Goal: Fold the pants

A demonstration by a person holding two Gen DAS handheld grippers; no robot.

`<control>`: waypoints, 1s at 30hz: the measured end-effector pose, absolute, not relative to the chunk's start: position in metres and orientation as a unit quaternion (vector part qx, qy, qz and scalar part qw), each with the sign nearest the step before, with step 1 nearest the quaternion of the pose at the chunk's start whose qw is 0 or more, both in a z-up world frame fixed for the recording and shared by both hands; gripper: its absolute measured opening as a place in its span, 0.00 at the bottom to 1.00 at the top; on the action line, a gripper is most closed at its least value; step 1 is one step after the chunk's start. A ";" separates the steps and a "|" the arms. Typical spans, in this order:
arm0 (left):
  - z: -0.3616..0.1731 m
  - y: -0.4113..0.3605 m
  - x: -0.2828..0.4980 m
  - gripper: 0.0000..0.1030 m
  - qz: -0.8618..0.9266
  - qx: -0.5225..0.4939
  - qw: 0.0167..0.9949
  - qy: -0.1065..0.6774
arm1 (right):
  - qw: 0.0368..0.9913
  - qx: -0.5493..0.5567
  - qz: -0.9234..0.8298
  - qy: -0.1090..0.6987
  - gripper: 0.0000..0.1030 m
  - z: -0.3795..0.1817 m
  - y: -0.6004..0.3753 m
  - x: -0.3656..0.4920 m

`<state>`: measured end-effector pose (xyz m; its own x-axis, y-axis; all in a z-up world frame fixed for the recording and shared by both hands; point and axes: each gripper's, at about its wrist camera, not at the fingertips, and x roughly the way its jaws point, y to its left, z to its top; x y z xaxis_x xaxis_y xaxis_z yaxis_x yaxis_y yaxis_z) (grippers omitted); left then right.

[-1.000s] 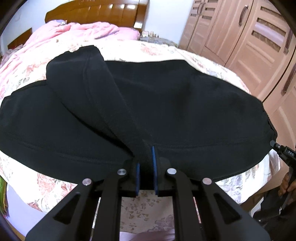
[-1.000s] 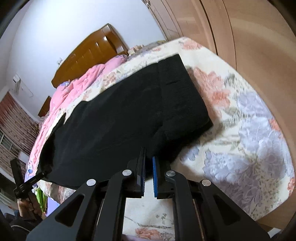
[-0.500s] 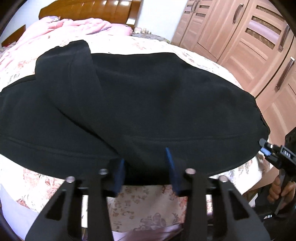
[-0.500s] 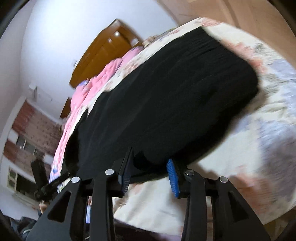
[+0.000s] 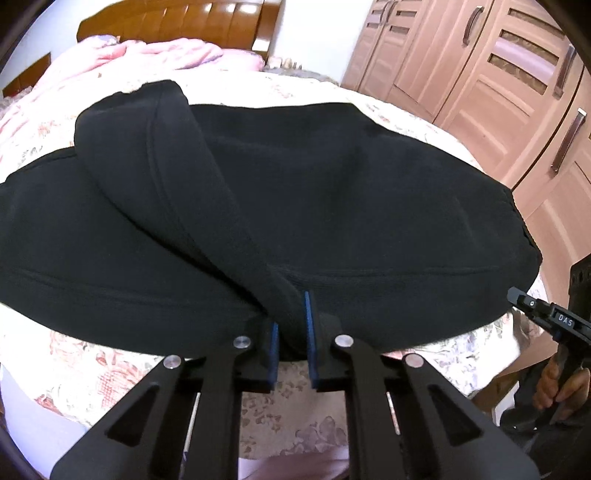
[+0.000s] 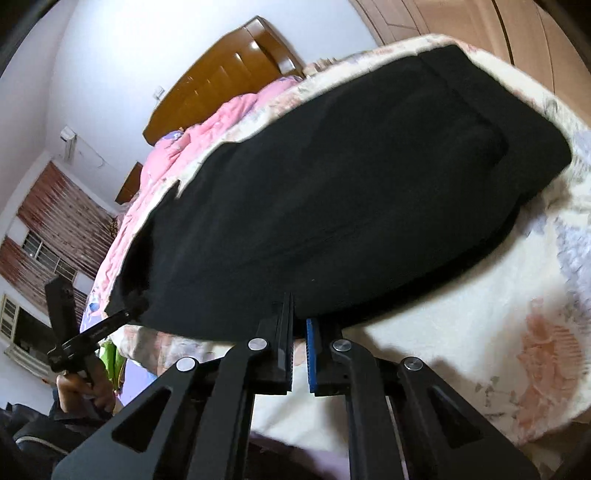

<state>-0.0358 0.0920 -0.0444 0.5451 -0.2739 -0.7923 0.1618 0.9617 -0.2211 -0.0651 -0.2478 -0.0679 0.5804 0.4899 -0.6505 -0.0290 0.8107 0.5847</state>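
Black pants (image 5: 332,206) lie spread across a floral bedsheet (image 5: 110,373), with one leg folded over the other. My left gripper (image 5: 291,332) is shut on a raised fold of the pants at their near edge. In the right wrist view the pants (image 6: 351,206) fill the middle, and my right gripper (image 6: 300,339) is nearly closed at their near hem; cloth sits at the pad tips, and the grip itself is hidden. The right gripper also shows in the left wrist view (image 5: 543,314), at the pants' right end.
A pink quilt (image 5: 155,59) and a wooden headboard (image 5: 177,22) lie at the far end of the bed. Wooden wardrobe doors (image 5: 498,74) stand to the right. The bed's near edge drops off just under both grippers.
Both grippers were shut a second ago, opened wide half a second ago, and have closed again. The left now pinches a fold of the pants. The right wrist view tilted upward.
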 end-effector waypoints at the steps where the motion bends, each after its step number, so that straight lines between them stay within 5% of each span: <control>1: -0.044 0.092 -0.036 0.18 -0.124 -0.057 0.877 0.460 | 0.847 0.264 0.156 0.434 0.09 -0.065 -0.249 -0.065; 3: -0.040 0.095 -0.039 0.39 -0.124 -0.057 0.881 0.453 | 0.845 0.250 0.159 0.446 0.17 -0.060 -0.248 -0.064; 4: -0.037 0.099 -0.041 0.62 -0.116 -0.057 0.885 0.448 | 0.840 0.250 0.165 0.452 0.26 -0.057 -0.248 -0.067; 7: -0.012 0.117 -0.055 0.72 -0.057 -0.049 0.915 0.397 | 0.861 0.211 0.142 0.440 0.75 -0.033 -0.257 -0.082; 11: 0.034 0.123 -0.054 0.83 -0.020 -0.025 0.941 0.336 | 0.888 0.154 0.083 0.426 0.76 -0.006 -0.273 -0.086; 15: 0.055 0.074 -0.002 0.98 -0.115 0.042 0.925 0.361 | 0.924 0.079 0.064 0.370 0.77 0.030 -0.276 -0.050; 17: 0.055 0.035 0.037 0.98 -0.165 0.067 0.910 0.374 | 0.927 0.040 0.077 0.366 0.86 0.033 -0.262 -0.007; 23: -0.002 -0.051 0.144 0.98 -0.228 0.122 0.868 0.425 | 0.887 -0.005 0.099 0.452 0.86 -0.009 -0.241 0.118; 30: -0.056 -0.057 0.178 0.99 -0.214 0.144 0.867 0.427 | 0.871 -0.038 0.063 0.486 0.87 -0.041 -0.273 0.136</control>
<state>0.1779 -0.0571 -0.0556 0.5436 -0.2488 -0.8016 0.4945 0.8667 0.0663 0.1356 -0.2727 -0.0413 0.5203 0.0729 -0.8508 -0.1471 0.9891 -0.0052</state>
